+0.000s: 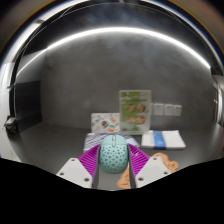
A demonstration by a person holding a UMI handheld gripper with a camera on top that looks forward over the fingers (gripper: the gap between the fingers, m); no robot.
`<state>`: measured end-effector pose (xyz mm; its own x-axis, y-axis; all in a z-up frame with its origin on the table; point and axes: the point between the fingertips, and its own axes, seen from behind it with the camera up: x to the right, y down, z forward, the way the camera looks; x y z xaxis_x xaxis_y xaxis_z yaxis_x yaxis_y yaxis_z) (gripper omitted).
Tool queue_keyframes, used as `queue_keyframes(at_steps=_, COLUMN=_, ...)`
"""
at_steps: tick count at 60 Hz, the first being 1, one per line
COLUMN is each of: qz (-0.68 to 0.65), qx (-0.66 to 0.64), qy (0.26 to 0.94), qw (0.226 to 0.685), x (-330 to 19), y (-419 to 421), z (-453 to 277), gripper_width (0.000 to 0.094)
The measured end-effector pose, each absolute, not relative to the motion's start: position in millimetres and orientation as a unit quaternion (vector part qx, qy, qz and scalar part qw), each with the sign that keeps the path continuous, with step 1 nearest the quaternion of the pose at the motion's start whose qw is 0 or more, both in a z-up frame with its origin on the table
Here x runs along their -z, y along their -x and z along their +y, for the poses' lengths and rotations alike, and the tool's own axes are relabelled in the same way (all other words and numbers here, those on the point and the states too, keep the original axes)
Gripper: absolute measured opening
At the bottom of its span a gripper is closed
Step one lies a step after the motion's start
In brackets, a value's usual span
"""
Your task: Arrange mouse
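Item: pale green mouse [113, 155] — we have it clamped between the hand-held gripper [113, 160] pads, above the surface [60, 140]. Pickup done — placement, we judge, remains.

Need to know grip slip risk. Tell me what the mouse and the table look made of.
Mouse: looks like hard plastic, pale mint with dark speckles and a smooth, rounded shell; it sits between the gripper's pink pads. Table: a flat grey matte top, probably laminate, though this cannot be confirmed.

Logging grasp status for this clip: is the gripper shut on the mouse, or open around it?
Shut on the mouse: the gripper has both purple pads against its sides, no gap showing.
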<state>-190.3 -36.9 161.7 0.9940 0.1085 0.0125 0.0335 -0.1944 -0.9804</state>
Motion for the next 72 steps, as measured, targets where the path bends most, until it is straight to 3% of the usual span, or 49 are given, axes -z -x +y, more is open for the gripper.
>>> queue_keyframes(at_steps=7, qz=-0.026, qx=0.012, qy=0.772, qw=0.635, x=-163, y=89, z=-13, gripper_width=0.0423)
queue_keyframes(at_steps=19, qz=-0.005, qx=-0.041, qy=0.847, qw=0.530, x=-43, y=33, z=31, gripper_width=0.0423)
queue_keyframes(at_steps=29, qz=-0.023, qx=-0.054, qy=0.876, qw=0.478, x=4, y=40, z=37, gripper_width=0.0427)
queue_keyframes(at_steps=38, qz=-0.031, qx=-0.041, qy=0.882, qw=0.469, x=9, y=40, z=38, gripper_width=0.0429)
queue_keyframes(at_steps=47, qz=-0.028, qx=-0.030, qy=0.885, qw=0.464, x=10, y=41, z=39, gripper_width=0.0564)
queue_keyframes(at_steps=53, qz=-0.004, qx=-0.033, qy=0.888, qw=0.459, x=5, y=43, z=32, gripper_width=0.0899)
queue_keyframes(at_steps=56, qz=0.014, qx=-0.035, qy=0.882, qw=0.469, x=-6, y=42, z=26, gripper_width=0.0846)
queue_keyframes(at_steps=63, qz=0.033, qx=-0.046, qy=0.872, qw=0.486, x=-32, y=38, z=-4, gripper_width=0.0847)
queue_keyframes(at_steps=72, qz=0.045, qx=-0.031, qy=0.875, qw=0.482, x=-38, y=2, z=-45, gripper_width=0.0853)
